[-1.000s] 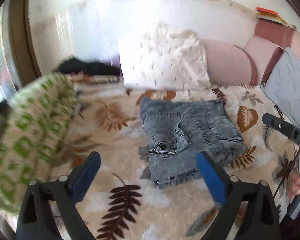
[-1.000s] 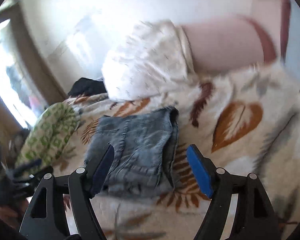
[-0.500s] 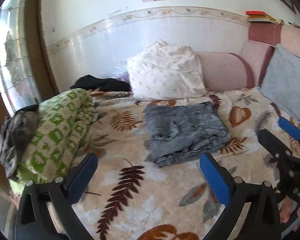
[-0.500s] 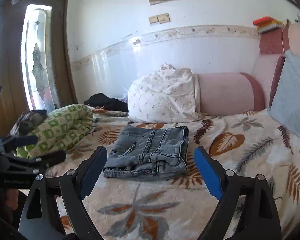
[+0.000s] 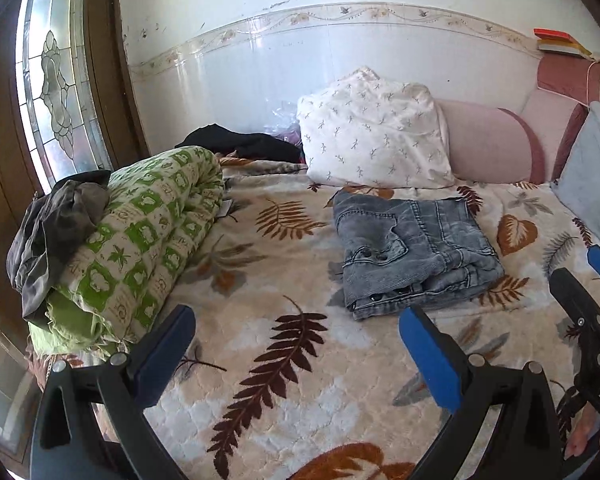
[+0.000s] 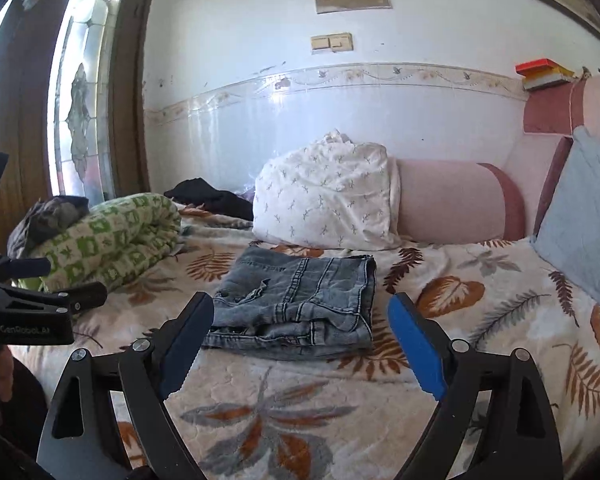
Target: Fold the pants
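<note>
Grey denim pants point(image 5: 414, 254), folded, lie on the bed point(image 5: 260, 360) — your left claw point(image 5: 296, 344) and right claw point(image 6: 300, 344) both gape wide, holding nothing.

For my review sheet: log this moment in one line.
folded grey denim pants flat on leaf-print blanket | left gripper open, empty | right gripper open, empty

Both wrist cameras look forward over the bed point(image 5: 284, 360) toward the tiled wall, left one angled steeper. The 2 views share the folded denim pants point(image 5: 412, 256), white pillow point(image 6: 328, 200) and green quilt point(image 6: 112, 236).
</note>
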Action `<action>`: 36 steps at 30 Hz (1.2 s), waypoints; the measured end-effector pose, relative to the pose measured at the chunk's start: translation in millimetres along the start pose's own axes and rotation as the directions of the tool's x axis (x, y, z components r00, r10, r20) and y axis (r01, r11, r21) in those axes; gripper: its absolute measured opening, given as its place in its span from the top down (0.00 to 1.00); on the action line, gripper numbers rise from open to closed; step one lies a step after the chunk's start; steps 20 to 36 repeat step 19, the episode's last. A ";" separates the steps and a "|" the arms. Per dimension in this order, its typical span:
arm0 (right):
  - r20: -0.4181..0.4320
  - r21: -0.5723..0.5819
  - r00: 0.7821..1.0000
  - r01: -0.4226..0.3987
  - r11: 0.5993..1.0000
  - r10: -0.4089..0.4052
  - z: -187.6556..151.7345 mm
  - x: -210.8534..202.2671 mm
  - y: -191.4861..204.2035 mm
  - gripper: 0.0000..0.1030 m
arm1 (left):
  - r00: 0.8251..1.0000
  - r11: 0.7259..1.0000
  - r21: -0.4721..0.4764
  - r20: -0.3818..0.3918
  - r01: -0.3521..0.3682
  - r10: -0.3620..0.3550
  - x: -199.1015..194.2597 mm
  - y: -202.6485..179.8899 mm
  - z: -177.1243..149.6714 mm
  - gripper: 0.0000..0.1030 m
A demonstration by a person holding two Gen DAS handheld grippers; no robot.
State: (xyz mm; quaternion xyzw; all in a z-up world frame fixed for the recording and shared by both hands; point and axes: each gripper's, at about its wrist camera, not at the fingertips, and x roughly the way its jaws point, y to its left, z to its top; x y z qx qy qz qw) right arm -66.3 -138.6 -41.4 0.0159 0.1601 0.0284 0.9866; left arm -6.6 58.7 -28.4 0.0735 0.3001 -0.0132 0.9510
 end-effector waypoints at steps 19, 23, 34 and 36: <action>-0.036 -0.028 0.999 -0.023 0.999 0.022 -4.5 8.4 8.7 0.13 | 0.999 0.999 -0.015 -0.037 0.033 -0.034 14.5 -2.1 -5.2 0.00; -0.036 -0.028 0.999 -0.023 0.999 0.022 -4.5 8.4 8.7 0.13 | 0.999 0.999 -0.015 -0.037 0.033 -0.034 14.5 -2.1 -5.2 0.00; -0.036 -0.028 0.999 -0.023 0.999 0.022 -4.5 8.4 8.7 0.13 | 0.999 0.999 -0.015 -0.037 0.033 -0.034 14.5 -2.1 -5.2 0.00; -0.036 -0.028 0.999 -0.023 0.999 0.022 -4.5 8.4 8.7 0.13 | 0.999 0.999 -0.015 -0.037 0.033 -0.034 14.5 -2.1 -5.2 0.00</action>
